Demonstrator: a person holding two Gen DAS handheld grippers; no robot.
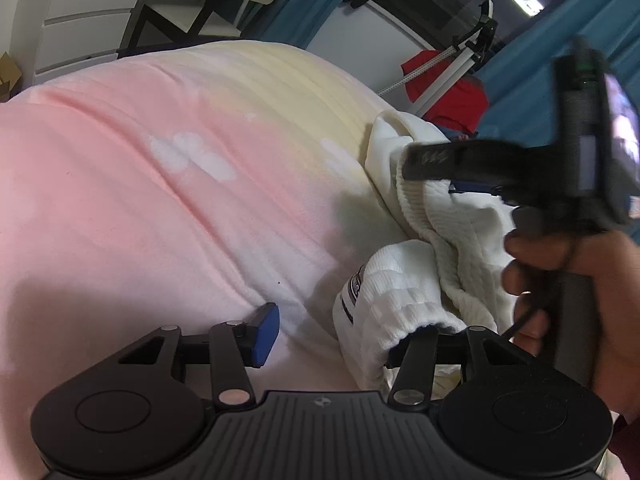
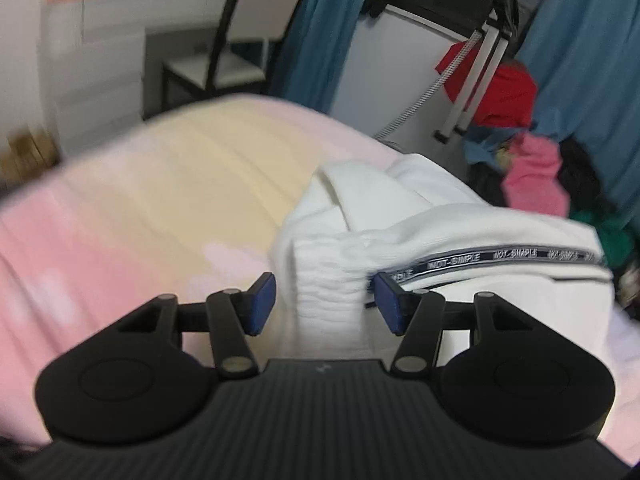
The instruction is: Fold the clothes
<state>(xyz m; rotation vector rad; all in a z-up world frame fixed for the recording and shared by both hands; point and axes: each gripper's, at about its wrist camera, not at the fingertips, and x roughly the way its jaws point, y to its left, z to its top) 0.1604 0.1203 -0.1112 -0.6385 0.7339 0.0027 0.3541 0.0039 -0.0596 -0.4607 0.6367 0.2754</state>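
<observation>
A white knit garment (image 1: 404, 292) with a black lettered band lies bunched on the right side of a pink and cream blanket (image 1: 160, 160). My left gripper (image 1: 332, 334) is low over the blanket with its jaws apart. Its left blue pad (image 1: 266, 334) is bare, and its right finger is hidden under a ribbed cuff. My right gripper (image 1: 432, 174), held by a hand (image 1: 560, 264), hovers over the garment's far part. In the right wrist view the right gripper (image 2: 326, 304) is open, and a ribbed fold of the garment (image 2: 440, 216) stands loosely between its pads.
Beyond the bed's far right edge a metal rack (image 2: 472, 92) carries red clothing (image 2: 500, 96), with a pile of mixed clothes (image 2: 536, 176) below. Blue curtains (image 2: 580, 60), a chair (image 2: 236, 52) and white drawers (image 1: 80, 28) stand behind the bed.
</observation>
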